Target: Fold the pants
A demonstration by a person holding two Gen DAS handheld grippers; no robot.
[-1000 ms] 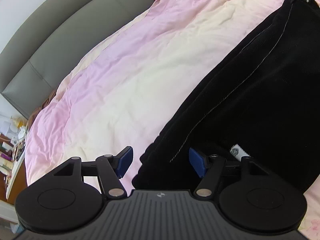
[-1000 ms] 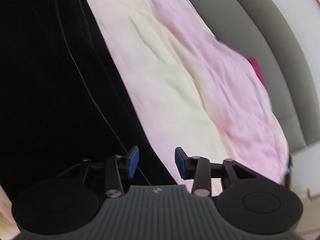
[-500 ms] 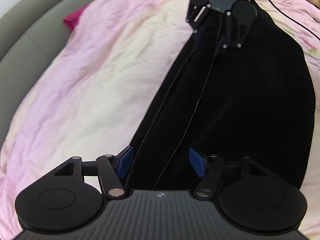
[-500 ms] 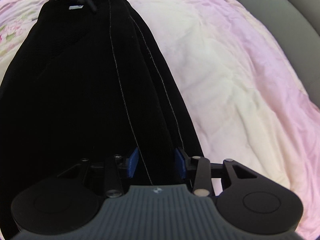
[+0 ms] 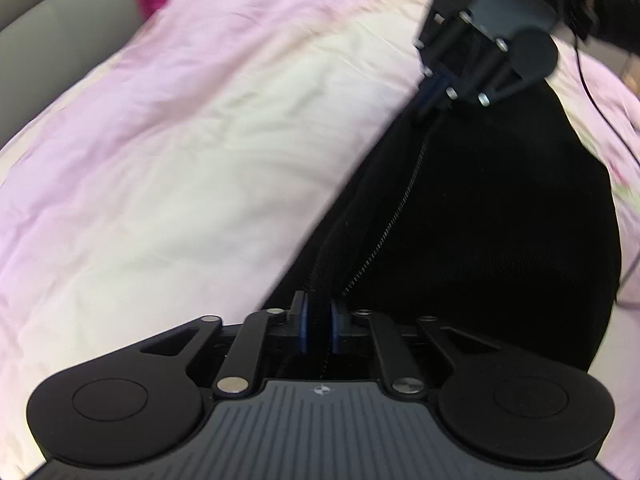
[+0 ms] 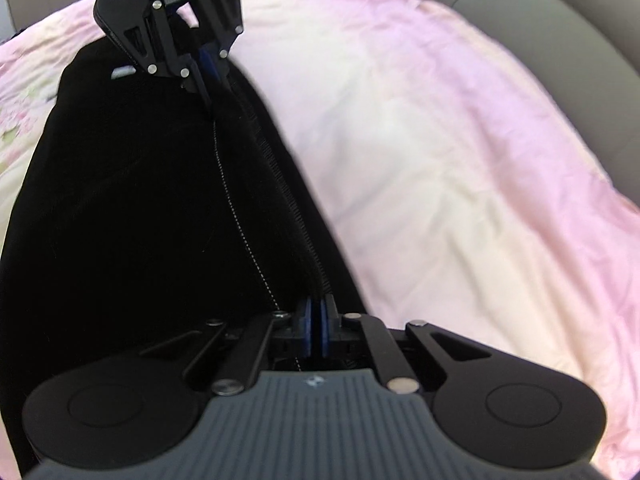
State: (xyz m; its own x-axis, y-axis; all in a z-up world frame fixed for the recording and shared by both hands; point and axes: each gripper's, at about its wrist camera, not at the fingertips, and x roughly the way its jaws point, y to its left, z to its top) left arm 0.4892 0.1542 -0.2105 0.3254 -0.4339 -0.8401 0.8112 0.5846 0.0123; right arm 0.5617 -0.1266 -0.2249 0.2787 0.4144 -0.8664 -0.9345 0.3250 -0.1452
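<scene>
Left gripper [image 5: 319, 322]: just finishing closing, pinching the pants [image 5: 500, 216] edge.
Right gripper [image 6: 315, 330]: just finishing closing, pinching the far end.
Bedspread [image 5: 192, 168]: lying underneath.

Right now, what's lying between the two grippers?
Only the black pants: their side edge runs from the left gripper to the right gripper, both pinching it. Both wrist views show this.

The black matt cloth pants [image 5: 500, 220] carry a pale stitched seam. The pink-and-cream crinkled cotton-like bedspread [image 5: 180, 160] looks soft. The grey padded headboard [image 6: 560, 20] looks smooth, leather-like.
</scene>
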